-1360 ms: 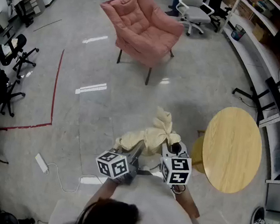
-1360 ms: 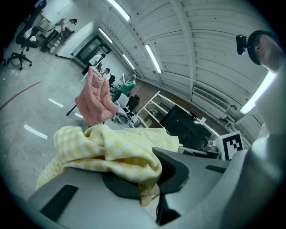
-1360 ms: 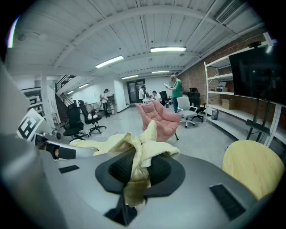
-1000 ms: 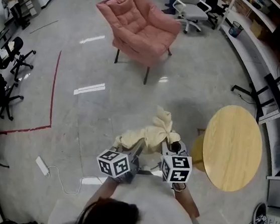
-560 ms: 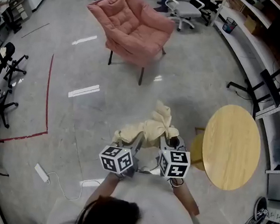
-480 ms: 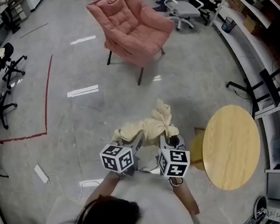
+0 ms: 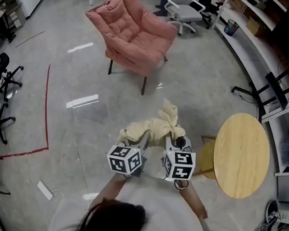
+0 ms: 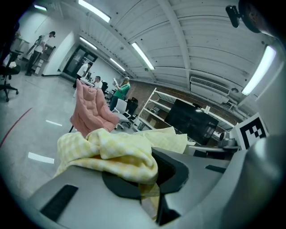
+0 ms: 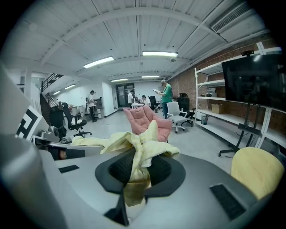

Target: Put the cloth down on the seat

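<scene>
In the head view, the yellow cloth [image 7: 153, 130] hung in the air in front of the person, above the grey floor [image 7: 200, 88]. The left gripper [image 7: 140, 139] held its left end and the right gripper [image 7: 171, 141] held its right end. The pink chair [image 7: 133, 32] with the seat was well apart from the cloth, farther ahead. A round wooden bench [image 7: 242, 153] stood to the right.

In the left gripper view, the jaws were closed on a bunched fold of the cloth, which puffed up over them.

In the right gripper view, the jaws were pinched on a twisted bit of the cloth, and a tail of it hung down between them.

The cloth looked light, soft and floppy. It would likely sag wherever nothing held it, and it would not break. Holding it by two ends, as here, looked like a good way to lay it flat on the seat. A thin pinch might slip, so a thick fold looked safer to hold.
</scene>
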Available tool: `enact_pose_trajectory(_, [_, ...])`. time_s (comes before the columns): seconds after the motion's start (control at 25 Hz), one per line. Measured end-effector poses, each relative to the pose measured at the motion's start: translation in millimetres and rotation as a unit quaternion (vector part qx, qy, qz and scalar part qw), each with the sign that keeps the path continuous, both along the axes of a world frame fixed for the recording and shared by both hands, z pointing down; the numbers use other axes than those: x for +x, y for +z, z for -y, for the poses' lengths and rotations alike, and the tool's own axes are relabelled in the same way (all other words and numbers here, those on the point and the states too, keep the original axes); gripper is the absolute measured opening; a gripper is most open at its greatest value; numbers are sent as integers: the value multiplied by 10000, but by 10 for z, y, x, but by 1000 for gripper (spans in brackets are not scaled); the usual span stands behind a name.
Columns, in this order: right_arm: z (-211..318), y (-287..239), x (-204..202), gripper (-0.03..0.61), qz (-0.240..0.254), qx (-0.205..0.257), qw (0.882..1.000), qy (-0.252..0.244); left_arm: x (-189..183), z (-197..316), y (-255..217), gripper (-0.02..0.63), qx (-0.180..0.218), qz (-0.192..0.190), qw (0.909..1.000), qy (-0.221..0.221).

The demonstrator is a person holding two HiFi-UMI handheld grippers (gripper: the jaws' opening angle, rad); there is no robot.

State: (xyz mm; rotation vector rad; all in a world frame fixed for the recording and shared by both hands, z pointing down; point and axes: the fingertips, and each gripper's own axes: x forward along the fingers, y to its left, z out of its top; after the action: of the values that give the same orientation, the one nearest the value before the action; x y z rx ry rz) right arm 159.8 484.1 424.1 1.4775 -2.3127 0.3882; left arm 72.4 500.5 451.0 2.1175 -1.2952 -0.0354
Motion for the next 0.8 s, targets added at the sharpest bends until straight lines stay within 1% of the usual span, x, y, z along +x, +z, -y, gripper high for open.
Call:
enact_pose_trajectory(0.44, [284,-14,-290,77,15,149,9998,115,-287,345,-38,58,175,412,9988,172])
enact_pose_trajectory(0.8, [349,58,-321,77,-63,63,10000,38,-290,402,51,58,106,658,9976,211])
